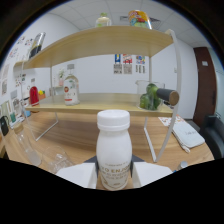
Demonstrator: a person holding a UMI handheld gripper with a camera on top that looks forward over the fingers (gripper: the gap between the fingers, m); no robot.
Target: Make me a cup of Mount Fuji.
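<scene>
A white plastic bottle (pixel 114 150) with a white screw cap and a printed label stands upright between my fingers, close to the camera. My gripper (pixel 114 176) is shut on its lower body; the left finger (pixel 80 175) and the right finger (pixel 150 173) press against its sides. The bottle's base is hidden below them. A clear glass (pixel 59 161) stands on the wooden table to the left of the fingers.
Beyond the bottle stands a two-level wooden shelf (pixel 100 106) with white legs. It carries a clear bottle (pixel 71 90), a red container (pixel 34 95) and a glass jar of green fruit (pixel 150 97). A white box (pixel 187 135) lies on the table at right.
</scene>
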